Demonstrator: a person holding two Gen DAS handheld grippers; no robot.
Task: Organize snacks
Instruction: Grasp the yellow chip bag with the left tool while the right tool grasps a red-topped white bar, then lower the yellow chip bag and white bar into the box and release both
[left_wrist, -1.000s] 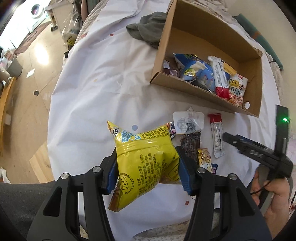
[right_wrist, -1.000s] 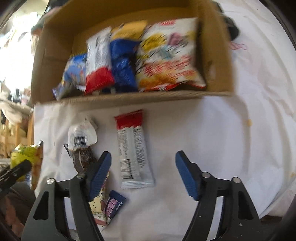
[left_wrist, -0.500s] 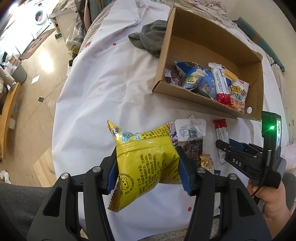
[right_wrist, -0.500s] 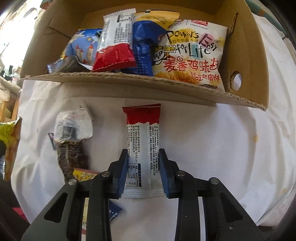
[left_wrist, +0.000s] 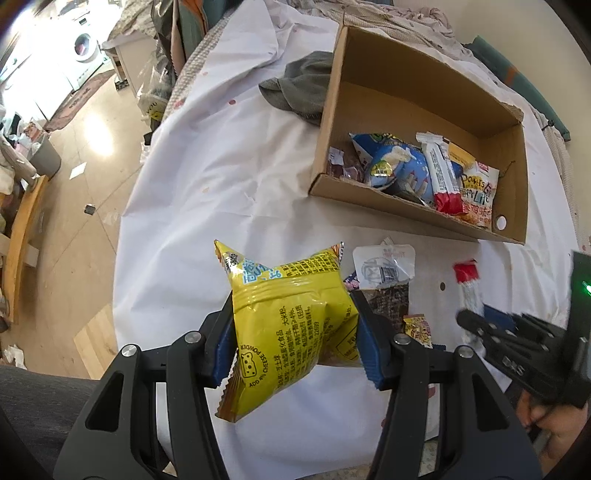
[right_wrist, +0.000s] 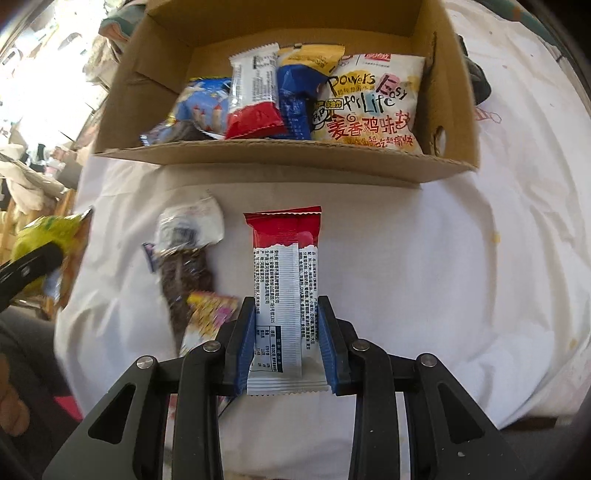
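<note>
The left gripper (left_wrist: 295, 345) squeezes the puffy yellow bag (left_wrist: 291, 325) and the right gripper (right_wrist: 287, 343) pinches only the low end of the red-white bar (right_wrist: 284, 295); it could swing and hit the wall of the full cardboard box (right_wrist: 280, 160) beyond.

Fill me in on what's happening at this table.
A person is sorting snacks into a cardboard box with a handheld gripper in each hand. The left gripper is clamped on a puffy yellow bag, held above the white cloth. The right gripper is shut on a red-and-white bar. The box already holds several packets, including a matching bar. A few small snacks remain loose on the cloth in front of the box.
</note>
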